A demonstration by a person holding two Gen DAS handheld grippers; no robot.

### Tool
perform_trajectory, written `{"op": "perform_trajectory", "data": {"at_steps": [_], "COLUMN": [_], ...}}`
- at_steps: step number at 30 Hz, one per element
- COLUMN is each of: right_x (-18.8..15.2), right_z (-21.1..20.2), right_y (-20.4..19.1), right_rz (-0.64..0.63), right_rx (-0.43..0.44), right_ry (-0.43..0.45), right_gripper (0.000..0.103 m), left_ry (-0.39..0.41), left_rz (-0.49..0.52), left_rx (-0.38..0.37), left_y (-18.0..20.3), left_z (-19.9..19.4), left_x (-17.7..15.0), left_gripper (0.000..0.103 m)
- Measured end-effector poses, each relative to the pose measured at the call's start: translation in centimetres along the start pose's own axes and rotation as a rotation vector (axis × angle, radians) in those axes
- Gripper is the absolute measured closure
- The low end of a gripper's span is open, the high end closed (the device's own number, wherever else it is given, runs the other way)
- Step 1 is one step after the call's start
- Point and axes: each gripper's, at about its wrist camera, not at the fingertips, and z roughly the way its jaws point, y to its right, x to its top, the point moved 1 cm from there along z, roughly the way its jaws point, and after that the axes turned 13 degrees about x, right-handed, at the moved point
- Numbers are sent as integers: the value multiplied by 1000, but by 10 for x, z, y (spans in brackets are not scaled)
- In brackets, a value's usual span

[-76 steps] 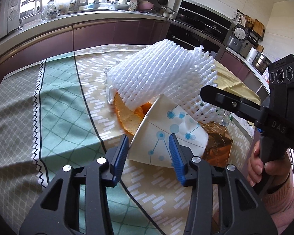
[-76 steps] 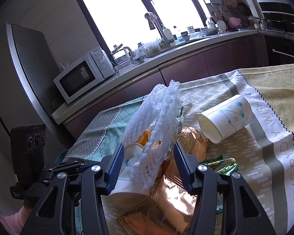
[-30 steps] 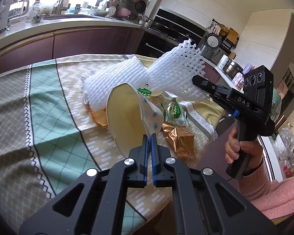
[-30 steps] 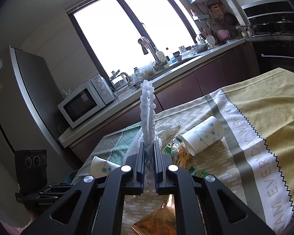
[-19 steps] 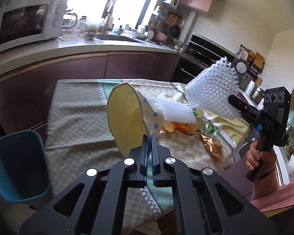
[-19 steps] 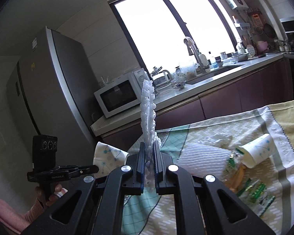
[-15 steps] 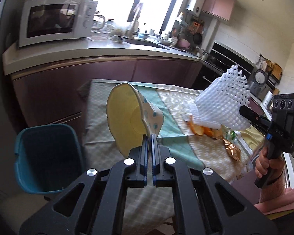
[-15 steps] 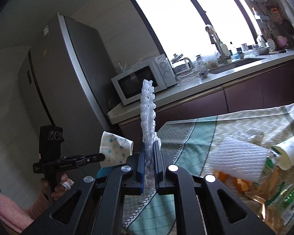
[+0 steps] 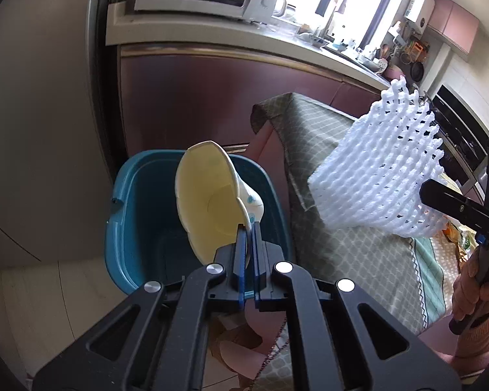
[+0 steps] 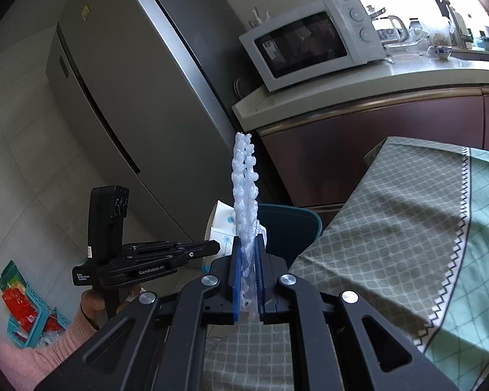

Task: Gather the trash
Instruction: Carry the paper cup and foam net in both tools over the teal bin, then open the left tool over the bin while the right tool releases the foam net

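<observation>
Cup [image 9: 212,195] pinched in left claw [image 9: 248,228]

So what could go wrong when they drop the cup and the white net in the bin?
The left gripper pinches the paper cup only by its rim, so it might slip early. The foam net in the right gripper hangs beside the table edge, not over the teal bin, and being light, it could land on the floor.
</observation>
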Motion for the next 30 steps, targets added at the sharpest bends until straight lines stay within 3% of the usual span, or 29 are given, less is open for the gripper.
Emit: {"op": "perform_trajectory", "data": {"at_steps": [11,15,22,30], "right_x": [3,0,-6,-9], "right_z": [84,90,60,-16], "right_y": [25,29,28,7], "right_rz": [75,84,80,19], "right_rx": [-79,-105,-101,-97], "right_ry": [-167,-175,-123,-35], "right_gripper": [93,77,72,61], "left_ry": [-100,-111,-38,69], "left_rz": [-51,-61,-55,15], "left_rx": [31,41,57,6], "left_y": [-26,-21,-9,24], "left_z": [58,66,47,-4], "left_x": [5,2,-4,-5], "left_gripper": [98,89,81,69]}}
